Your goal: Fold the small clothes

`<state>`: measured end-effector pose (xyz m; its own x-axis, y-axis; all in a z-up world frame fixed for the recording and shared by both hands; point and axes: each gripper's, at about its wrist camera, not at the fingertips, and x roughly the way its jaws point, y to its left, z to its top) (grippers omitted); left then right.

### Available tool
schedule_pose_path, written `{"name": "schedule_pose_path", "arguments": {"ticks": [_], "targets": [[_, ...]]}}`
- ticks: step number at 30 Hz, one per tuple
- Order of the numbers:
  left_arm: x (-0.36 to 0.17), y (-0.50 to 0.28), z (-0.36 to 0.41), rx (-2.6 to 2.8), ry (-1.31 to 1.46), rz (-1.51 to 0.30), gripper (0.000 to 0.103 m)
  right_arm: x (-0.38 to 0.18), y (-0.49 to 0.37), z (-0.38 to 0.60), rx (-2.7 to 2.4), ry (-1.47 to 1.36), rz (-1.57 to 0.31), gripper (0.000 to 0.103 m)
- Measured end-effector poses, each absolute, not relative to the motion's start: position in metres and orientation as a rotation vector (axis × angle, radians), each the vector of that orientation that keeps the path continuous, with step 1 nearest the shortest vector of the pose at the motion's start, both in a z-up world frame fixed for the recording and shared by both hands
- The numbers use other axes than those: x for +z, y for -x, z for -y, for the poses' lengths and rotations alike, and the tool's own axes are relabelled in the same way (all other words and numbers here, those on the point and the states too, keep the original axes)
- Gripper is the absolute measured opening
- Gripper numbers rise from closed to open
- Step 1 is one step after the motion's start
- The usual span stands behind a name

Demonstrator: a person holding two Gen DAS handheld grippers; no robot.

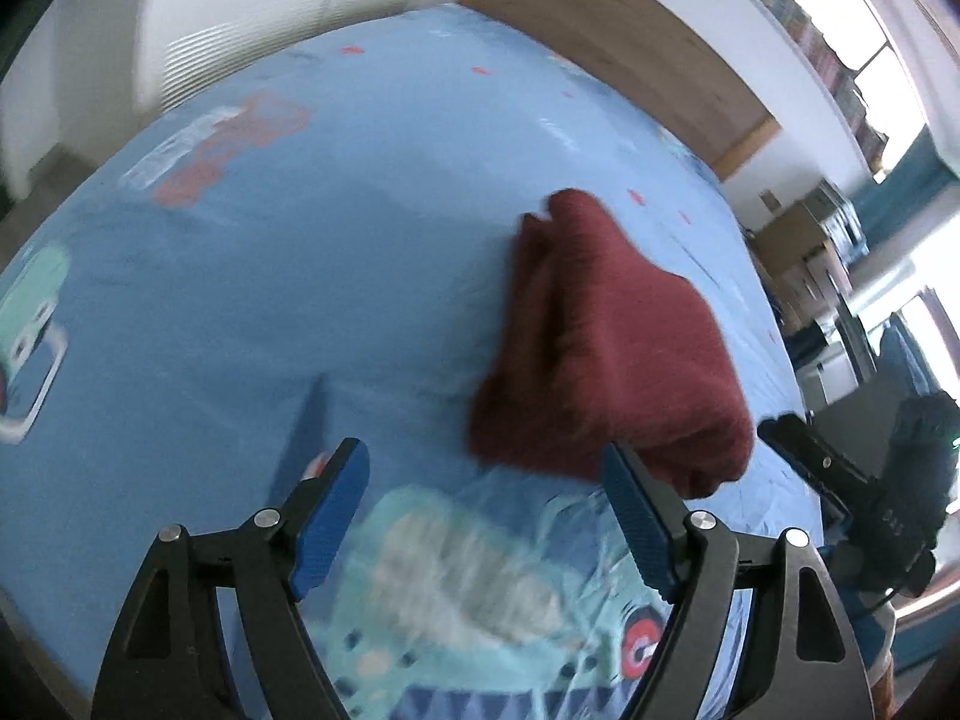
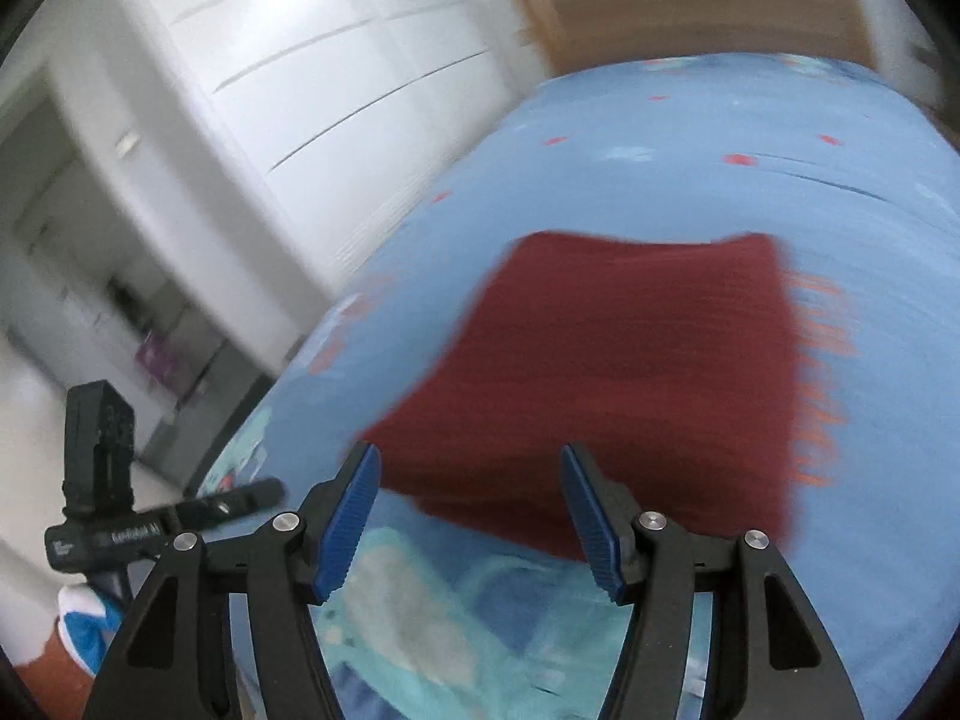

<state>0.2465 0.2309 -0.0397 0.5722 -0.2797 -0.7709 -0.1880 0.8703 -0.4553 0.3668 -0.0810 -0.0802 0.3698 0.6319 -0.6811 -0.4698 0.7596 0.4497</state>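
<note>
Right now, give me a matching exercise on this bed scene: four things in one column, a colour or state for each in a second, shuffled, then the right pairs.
Things
1. cloth
2. sheet
3. left gripper
4. headboard

Colour or state
A. light blue, printed with cartoon figures
B. brown wood
C. dark red, folded, lying on the bed
D. jaws apart, nothing between the blue pads

Pairs: 1-C, 2-A, 3-D, 4-B
</note>
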Motion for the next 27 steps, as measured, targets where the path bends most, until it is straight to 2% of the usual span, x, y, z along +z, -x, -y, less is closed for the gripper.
{"name": "schedule_pose_path", "arguments": {"ticks": [4,9,14,18,20,23,27], "targets": [[-0.044,-0.285,-0.207,-0.094,0.471,-0.976,0.076,-0.102,-0.39,0.144,0.543,-0.272,-1.012,0.07],[-0.061,-0.33,-0.19,-0.1,0.392,-0.996,0.076,-0.136,-0.417,0.154,0.533,-0.355,-1.095,0.072],[-0.086,-0.361,-0.192,-0.084,0.375,-1.027,0.076,-0.169,-0.436,0.14,0.534,-0.438,-1.168,0.091],[-0.101,-0.373,-0.194,-0.084,0.365,-1.049,0.076,-0.198,-0.428,0.116,0.596,-0.33,-1.262,0.09],[-0.106,-0.377,-0.197,-0.1,0.375,-1.063,0.076,-0.197,-0.418,0.109,0.603,-0.249,-1.226,0.089],[-0.119,-0.382,-0.203,-0.123,0.405,-1.072,0.084,-0.197,-0.415,0.113,0.611,-0.256,-1.216,0.085],[-0.141,-0.397,-0.213,-0.202,0.532,-1.111,0.085,-0.196,-0.411,0.12,0.627,-0.265,-1.209,0.078]]}}
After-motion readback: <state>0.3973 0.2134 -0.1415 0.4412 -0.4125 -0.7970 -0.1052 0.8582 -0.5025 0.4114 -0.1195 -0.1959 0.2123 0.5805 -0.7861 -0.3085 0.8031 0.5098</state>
